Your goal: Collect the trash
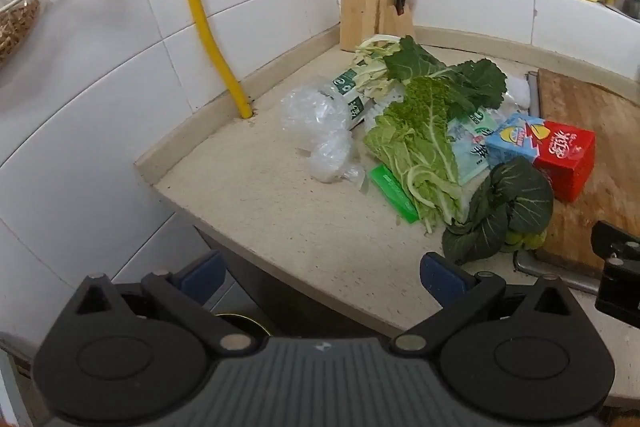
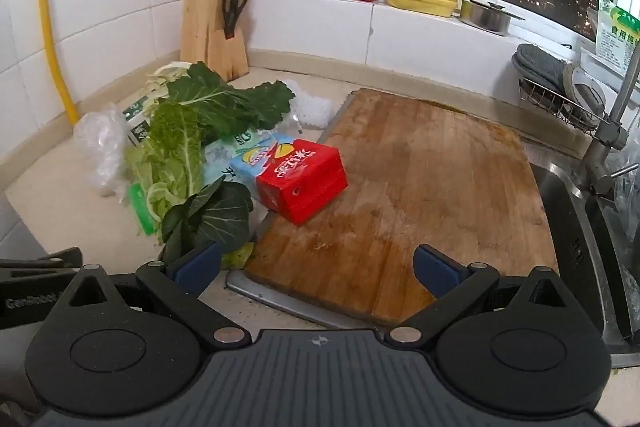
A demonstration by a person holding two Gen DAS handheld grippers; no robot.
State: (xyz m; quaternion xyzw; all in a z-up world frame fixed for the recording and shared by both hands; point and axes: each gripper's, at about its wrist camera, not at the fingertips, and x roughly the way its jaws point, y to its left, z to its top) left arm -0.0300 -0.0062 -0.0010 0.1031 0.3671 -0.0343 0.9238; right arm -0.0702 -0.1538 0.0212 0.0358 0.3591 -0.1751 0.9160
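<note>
**Trash pile ahead, both grippers empty**

Far left on the counter (image 1: 280, 211) lies the crumpled clear plastic (image 1: 320, 131), near the yellow pipe (image 1: 200, 11) at the wall. Just right of it sit the pale cabbage leaves (image 1: 416, 155), with a small green wrapper (image 1: 394, 193) tucked at their near edge and darker leaves (image 1: 452, 79) piled behind. A dark wilted leaf bundle (image 2: 212, 219) lies nearest to me, touching the tray edge under the cutting board (image 2: 420, 187). The red and blue carton (image 2: 300, 175) rests tilted, partly on the board's left edge and partly on the printed bag (image 2: 220, 159) beneath it.

My left gripper (image 1: 320, 277) is spread wide and holds nothing, hovering over the counter's near edge. My right gripper (image 2: 316, 269) is likewise spread and empty, over the near end of the board.

I judge the collecting has not begun. The carton looks like the easy first pick for my right side: stiff, with flat faces, so I should close across its narrow width. The plastic and loose leaves will slip and trail, so my left should pinch low into a bunched part rather than a single edge, and lift slowly.

Far right, the sink (image 2: 568, 227) and tap (image 2: 612, 131) are not part of this.
</note>
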